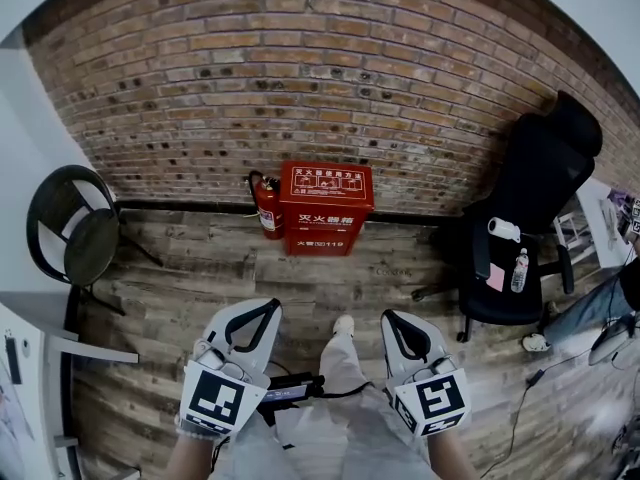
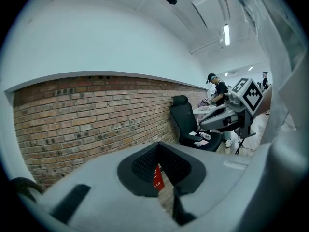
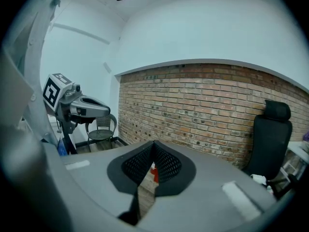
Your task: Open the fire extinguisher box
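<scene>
1. The red metal fire extinguisher box point(image 1: 325, 208), lettered in white on its front, is seen on the brown wooden plank floor point(image 1: 190, 268) at the floor's far edge, backed against the red-brown brick wall point(image 1: 300, 68). Its lid appears closed.
2. A red cylindrical fire extinguisher with a black hose point(image 1: 268, 208) stands just beside the box's left side, on the same far edge.
3. A black padded office chair point(image 1: 530, 208) is placed toward the floor's right edge and a round black wire chair point(image 1: 75, 228) toward its left edge, both well apart from the box.
4. The left gripper point(image 1: 268, 310) and the right gripper point(image 1: 392, 320) are held over the floor's near edge, well apart from the box. Both pairs of jaws are pressed together on nothing.
5. The task is judged barely begun. The lid cannot be caught by jaws left together. The free-standing extinguisher could be toppled by an approach drifting left. The box could be dragged along the wall by a one-sided pull. The catch cannot be made out from here.
</scene>
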Available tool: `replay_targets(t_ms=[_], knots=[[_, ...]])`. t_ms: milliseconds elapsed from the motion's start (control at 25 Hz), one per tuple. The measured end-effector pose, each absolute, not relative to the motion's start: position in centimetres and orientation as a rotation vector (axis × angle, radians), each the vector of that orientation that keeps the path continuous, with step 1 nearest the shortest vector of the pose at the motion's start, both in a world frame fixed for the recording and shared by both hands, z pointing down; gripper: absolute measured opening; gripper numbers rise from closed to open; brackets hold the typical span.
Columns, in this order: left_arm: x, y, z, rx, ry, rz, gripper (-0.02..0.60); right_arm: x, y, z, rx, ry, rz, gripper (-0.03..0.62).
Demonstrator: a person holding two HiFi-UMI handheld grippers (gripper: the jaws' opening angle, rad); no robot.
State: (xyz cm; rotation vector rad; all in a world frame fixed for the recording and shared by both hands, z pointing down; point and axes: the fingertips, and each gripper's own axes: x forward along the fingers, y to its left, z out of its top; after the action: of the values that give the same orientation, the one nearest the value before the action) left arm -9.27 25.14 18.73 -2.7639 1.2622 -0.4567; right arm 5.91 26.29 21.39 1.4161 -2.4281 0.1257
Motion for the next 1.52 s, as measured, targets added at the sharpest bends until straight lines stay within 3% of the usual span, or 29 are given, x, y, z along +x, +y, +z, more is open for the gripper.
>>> replay_targets(t_ms=[1080, 1520], knots=[[-4.1, 2.2, 20.7, -2.694, 1.593, -0.534, -0.002, 11.8, -0.4, 23.3, 1.138, -2.527, 0.126, 0.006], [-0.6, -2.3, 20.1, -2.687, 1.586, -0.565, -0.002, 14.3, -5.1, 23.6, 1.123, -2.567, 0.165, 0.006]])
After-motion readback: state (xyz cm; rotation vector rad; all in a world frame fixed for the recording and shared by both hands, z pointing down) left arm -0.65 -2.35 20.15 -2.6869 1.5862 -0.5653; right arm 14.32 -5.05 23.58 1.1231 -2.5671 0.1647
